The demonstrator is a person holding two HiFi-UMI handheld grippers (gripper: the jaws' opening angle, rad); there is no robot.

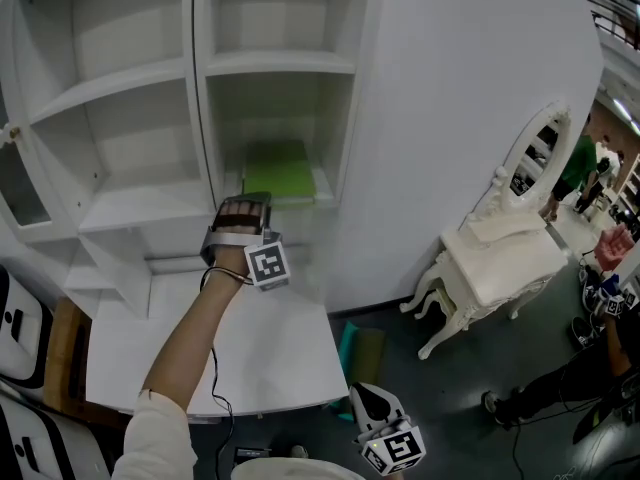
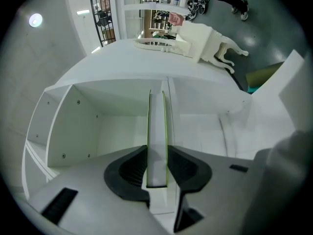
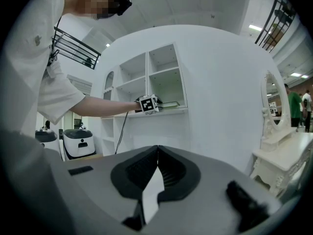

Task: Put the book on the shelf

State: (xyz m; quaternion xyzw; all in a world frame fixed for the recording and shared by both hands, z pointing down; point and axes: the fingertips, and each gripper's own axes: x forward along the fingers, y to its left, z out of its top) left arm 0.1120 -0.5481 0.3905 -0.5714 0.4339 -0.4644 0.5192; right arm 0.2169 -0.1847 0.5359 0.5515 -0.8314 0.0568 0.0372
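Note:
The green book (image 1: pixel 280 173) lies flat in the lower right compartment of the white shelf unit (image 1: pixel 282 63). My left gripper (image 1: pixel 243 209) reaches into the front of that compartment and is shut on the book's near edge. In the left gripper view the book (image 2: pixel 156 126) shows edge-on, pinched between the two dark pads (image 2: pixel 131 169), with the compartment's back wall beyond it. My right gripper (image 1: pixel 366 396) hangs low beside the counter's corner; its jaws (image 3: pixel 157 153) meet with nothing between them. From the right gripper view, the left gripper (image 3: pixel 148 104) and book (image 3: pixel 169 103) appear at the shelf.
A white counter (image 1: pixel 255 343) runs under the shelves. A white dressing table (image 1: pixel 500 263) with an oval mirror stands to the right. A teal and green item (image 1: pixel 360 353) lies on the dark floor. A person (image 1: pixel 600 363) stands at the far right.

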